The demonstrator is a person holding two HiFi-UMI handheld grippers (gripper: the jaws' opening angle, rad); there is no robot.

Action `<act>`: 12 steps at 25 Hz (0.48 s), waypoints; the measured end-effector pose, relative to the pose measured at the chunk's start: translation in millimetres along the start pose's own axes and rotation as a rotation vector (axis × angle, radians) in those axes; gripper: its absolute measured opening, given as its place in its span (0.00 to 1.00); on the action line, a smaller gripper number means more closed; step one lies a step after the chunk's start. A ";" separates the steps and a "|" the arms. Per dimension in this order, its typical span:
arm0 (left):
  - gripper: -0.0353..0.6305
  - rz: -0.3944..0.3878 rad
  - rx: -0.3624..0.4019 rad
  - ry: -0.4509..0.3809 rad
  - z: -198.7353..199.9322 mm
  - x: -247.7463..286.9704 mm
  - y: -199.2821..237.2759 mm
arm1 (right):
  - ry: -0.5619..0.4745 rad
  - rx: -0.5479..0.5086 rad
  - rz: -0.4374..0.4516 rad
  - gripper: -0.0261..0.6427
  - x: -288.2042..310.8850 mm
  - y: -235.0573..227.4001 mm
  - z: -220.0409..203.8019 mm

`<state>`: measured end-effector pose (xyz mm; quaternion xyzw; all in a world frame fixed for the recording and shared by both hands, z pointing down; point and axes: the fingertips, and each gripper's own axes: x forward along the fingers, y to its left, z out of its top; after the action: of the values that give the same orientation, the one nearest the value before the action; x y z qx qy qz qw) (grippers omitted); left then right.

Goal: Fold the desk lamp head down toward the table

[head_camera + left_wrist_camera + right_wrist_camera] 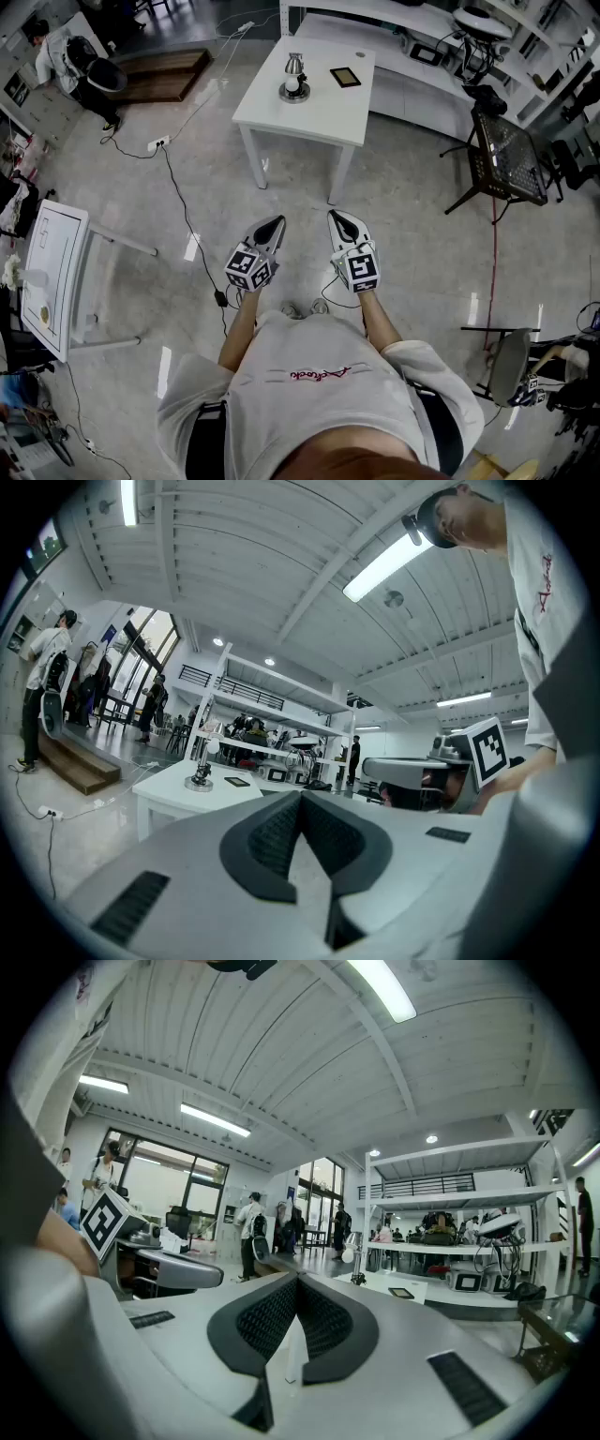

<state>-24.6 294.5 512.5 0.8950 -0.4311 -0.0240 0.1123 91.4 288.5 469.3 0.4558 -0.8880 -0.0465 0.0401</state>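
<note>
jaws on both grippers are closed tight with nothing between them. left gripper (276,221) and right gripper (335,217) are held level, side by side, before the person's chest. glossy floor (412,225) stretches from them to the white table (281,120), well apart ahead. desk lamp (293,82) stands on that table on its round base, a small dark tablet (345,77) just beside it. black cable (178,192) trails left of the table; a black mesh stand (506,155) sits off right.

White table (323,112) on a glossy floor (403,216)
A desk lamp (293,82) is seen standing toward the far edge, and a dark flat rectangular object (345,77) is laid near it.
</note>
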 end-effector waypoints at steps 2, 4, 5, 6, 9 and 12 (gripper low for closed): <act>0.08 0.002 0.003 -0.001 0.3 -0.2 0.5 | 0.007 0.001 0.001 0.03 0.5 0.2 -2.0; 0.08 0.003 0.004 -0.001 0.8 -0.6 1.2 | 0.005 0.000 0.001 0.03 1.2 0.5 -1.3; 0.08 0.005 0.004 -0.002 1.2 -0.6 1.5 | 0.002 -0.001 0.002 0.03 1.7 0.4 -0.4; 0.08 0.007 0.005 -0.002 1.6 -0.3 1.9 | 0.000 -0.002 0.002 0.03 2.2 -0.1 0.2; 0.08 0.015 0.006 -0.003 2.3 2.3 2.7 | -0.009 0.004 0.005 0.03 2.9 -3.1 2.0; 0.08 0.021 0.008 -0.006 2.7 4.8 2.9 | -0.020 0.015 0.006 0.03 2.7 -7.6 1.7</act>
<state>-24.2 288.6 510.8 0.8909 -0.4407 -0.0238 0.1076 95.8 282.1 466.7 0.4528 -0.8901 -0.0443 0.0278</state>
